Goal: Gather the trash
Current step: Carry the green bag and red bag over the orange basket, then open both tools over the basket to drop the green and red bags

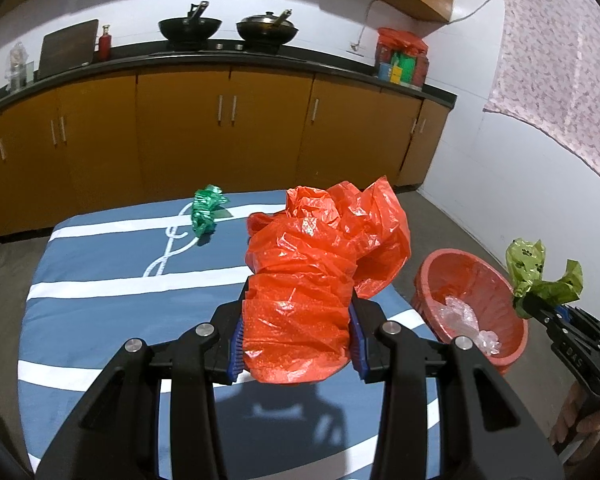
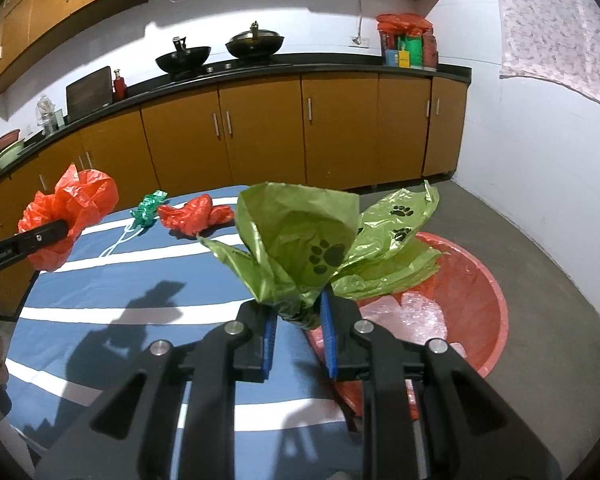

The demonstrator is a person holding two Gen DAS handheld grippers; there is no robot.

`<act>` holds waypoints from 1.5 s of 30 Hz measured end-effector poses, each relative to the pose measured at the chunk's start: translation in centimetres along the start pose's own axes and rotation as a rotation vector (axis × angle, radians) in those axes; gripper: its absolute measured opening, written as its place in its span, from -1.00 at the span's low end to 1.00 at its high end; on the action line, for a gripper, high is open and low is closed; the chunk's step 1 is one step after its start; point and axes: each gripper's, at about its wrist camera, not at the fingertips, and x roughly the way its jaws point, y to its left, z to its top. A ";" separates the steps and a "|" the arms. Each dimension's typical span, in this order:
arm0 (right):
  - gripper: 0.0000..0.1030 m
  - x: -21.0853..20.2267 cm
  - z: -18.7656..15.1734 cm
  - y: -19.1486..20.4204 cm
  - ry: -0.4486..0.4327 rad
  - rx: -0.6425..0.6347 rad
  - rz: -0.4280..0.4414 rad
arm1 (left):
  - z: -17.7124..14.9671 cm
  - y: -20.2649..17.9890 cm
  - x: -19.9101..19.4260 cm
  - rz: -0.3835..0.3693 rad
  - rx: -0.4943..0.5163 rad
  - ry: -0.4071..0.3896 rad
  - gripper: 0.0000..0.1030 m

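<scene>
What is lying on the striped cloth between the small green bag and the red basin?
In the right wrist view, a crumpled red bag lies on the cloth between the small green bag and the red basin.

My left claw (image 1: 296,330) grips a bag (image 1: 300,300) above the desk (image 1: 100,300). My right claw (image 2: 298,334) grips a pawprint bag (image 2: 300,248) over the desk's right edge, with the basin (image 2: 480,300) on the floor just right of the desk. Clear wrap (image 1: 460,312) lies in the basin. On the desk's far side lie a small bag (image 1: 206,212) and, to its right, another crumpled bag (image 2: 194,216). Behind the desk runs a counter (image 2: 340,70) carrying two woks (image 2: 184,60).
</scene>
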 end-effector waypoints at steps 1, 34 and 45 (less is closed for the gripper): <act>-0.60 0.0 0.0 0.0 0.000 0.001 -0.003 | -0.1 -0.3 0.0 -0.003 0.002 0.001 -0.20; -0.60 3.4 -0.6 -11.2 0.040 0.116 -0.115 | -1.8 -17.7 9.8 -0.295 0.162 0.151 -0.20; -0.60 6.5 -0.8 -12.4 0.064 0.117 -0.096 | -2.3 -20.8 14.0 -0.319 0.210 0.199 -0.20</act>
